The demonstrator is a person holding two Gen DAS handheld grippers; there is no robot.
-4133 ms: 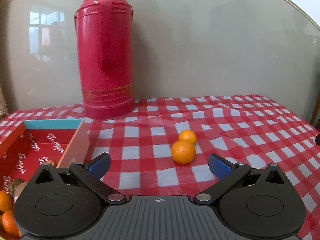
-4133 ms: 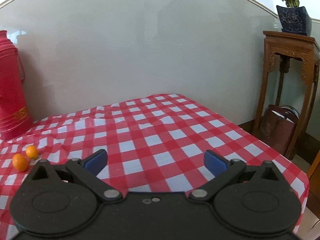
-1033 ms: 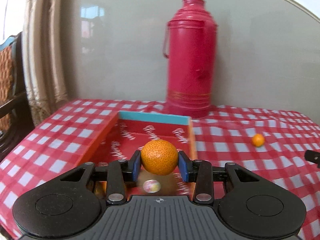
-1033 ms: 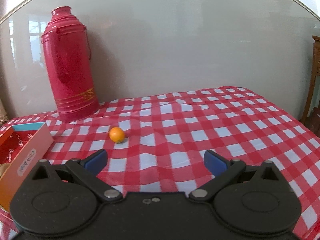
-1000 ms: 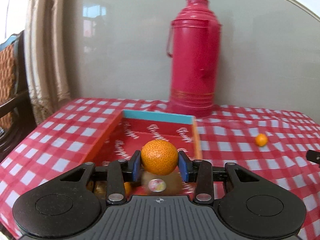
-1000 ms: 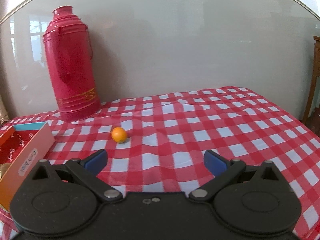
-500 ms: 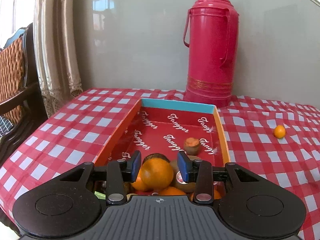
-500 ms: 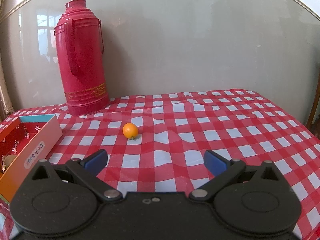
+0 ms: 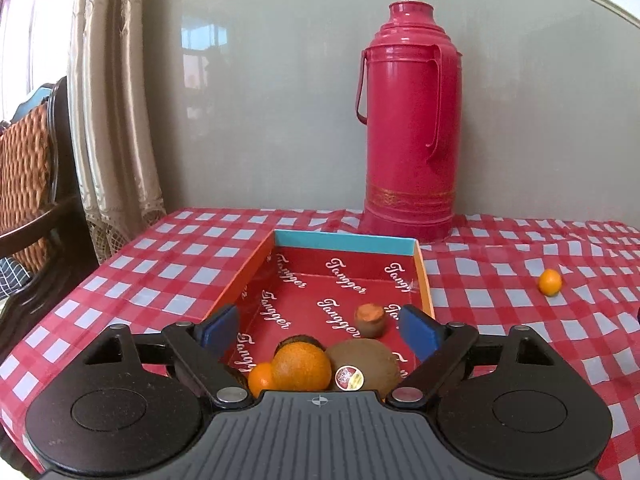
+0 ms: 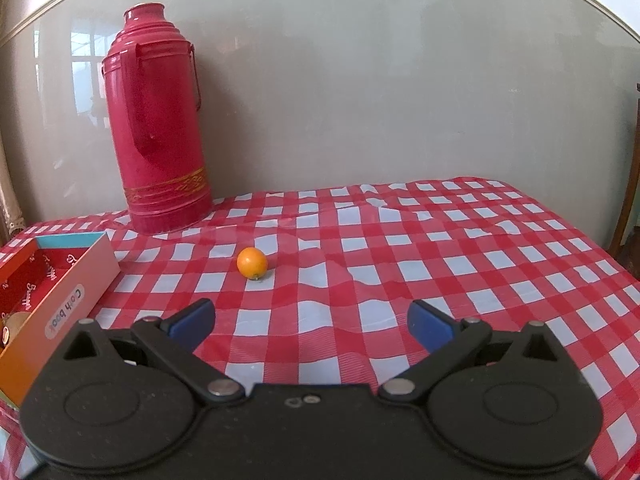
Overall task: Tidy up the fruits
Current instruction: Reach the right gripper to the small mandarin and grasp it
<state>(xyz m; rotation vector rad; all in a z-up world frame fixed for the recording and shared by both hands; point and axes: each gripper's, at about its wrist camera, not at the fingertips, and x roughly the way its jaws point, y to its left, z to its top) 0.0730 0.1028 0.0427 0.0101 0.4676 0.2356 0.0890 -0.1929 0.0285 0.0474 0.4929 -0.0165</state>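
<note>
Left wrist view looks down past the left gripper [image 9: 320,328], whose blue-padded jaws are spreading apart with nothing pinched between them. Just below the gap, a large round orange [image 9: 302,368] lies in the near end of the shallow red cardboard box [image 9: 422,268], free of both pads. A smaller orange fruit [image 9: 261,378] touches it on one side, and a brown kiwi with a round sticker [image 9: 366,366] sits against it on the other. A dark fruit is partly hidden behind the orange. Further in, a small brown fruit with an orange cut top [image 9: 371,320] rests alone on the printed box floor. Beyond the box's blue far wall stands a tall red thermos flask with a handle [image 9: 410,120], upright on the red and white checked tablecloth [image 9: 168,264]. Off to the side, well apart from the box, a small orange [image 9: 550,282] lies on the cloth.

Right wrist view shows the right gripper [image 10: 310,322] with its jaws wide apart and empty, above the cloth. Ahead of it sits that same small orange [image 10: 252,263], between the box corner [image 10: 80,280] and open cloth, with the thermos [image 10: 156,120] behind it.
</note>
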